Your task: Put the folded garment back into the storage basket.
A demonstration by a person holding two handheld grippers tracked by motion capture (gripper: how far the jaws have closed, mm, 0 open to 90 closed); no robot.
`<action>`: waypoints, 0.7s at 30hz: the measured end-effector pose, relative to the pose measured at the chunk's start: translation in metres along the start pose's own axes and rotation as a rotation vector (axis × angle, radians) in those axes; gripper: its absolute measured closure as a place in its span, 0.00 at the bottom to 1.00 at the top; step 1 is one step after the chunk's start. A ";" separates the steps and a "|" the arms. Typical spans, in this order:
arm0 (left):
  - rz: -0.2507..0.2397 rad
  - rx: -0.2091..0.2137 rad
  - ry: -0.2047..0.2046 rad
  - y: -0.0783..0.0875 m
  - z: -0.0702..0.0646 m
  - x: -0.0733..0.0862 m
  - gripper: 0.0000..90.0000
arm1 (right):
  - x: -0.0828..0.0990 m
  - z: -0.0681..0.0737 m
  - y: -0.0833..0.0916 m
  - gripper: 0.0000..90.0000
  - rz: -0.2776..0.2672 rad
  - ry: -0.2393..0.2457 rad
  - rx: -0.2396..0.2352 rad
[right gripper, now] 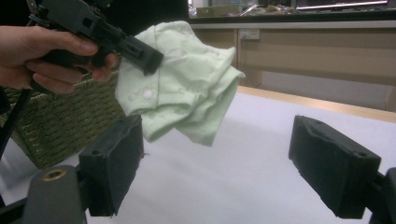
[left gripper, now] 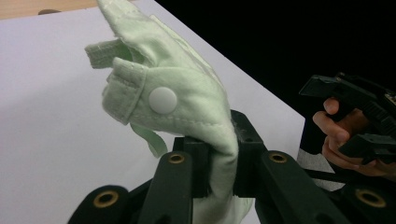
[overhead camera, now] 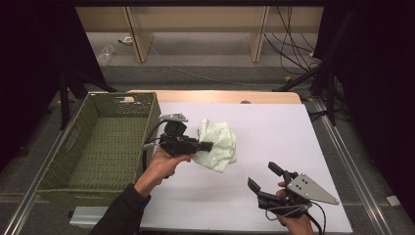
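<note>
A: Holding a pale green garment [overhead camera: 219, 144] clear of the white table [overhead camera: 274, 137], your left gripper [overhead camera: 205, 146] has its jaws clenched on one bunched fold of the cloth, just beside the woven green basket [overhead camera: 58, 169].

B: And your right gripper [overhead camera: 264, 177]?

A: It rests low at the near right of the table, jaws spread wide with nothing between them, well apart from the garment.

B: What could go wrong for you from here?

A: You pinch only an edge near a white snap button [left gripper: 162, 100], so the cloth may slide out if you swing fast. The loose folds hang below the jaws. Carried low toward the basket, they could catch on its rim [overhead camera: 152, 128] and drape half outside.
</note>
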State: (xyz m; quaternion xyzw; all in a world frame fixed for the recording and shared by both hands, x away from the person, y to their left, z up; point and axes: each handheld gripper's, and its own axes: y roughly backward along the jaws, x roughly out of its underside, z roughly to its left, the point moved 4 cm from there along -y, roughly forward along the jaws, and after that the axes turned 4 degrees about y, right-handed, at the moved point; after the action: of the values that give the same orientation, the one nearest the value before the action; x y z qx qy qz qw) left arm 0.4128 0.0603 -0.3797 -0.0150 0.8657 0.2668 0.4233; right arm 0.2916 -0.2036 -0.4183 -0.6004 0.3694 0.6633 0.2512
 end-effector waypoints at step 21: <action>-0.053 0.000 0.013 0.035 0.001 -0.002 0.88 | 0.000 0.000 0.000 0.21 0.000 0.002 -0.001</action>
State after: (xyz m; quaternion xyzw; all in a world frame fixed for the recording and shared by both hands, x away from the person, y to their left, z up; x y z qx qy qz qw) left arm 0.4060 0.0901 -0.3636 -0.0396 0.8677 0.2552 0.4247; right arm 0.2917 -0.2032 -0.4183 -0.6012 0.3693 0.6628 0.2508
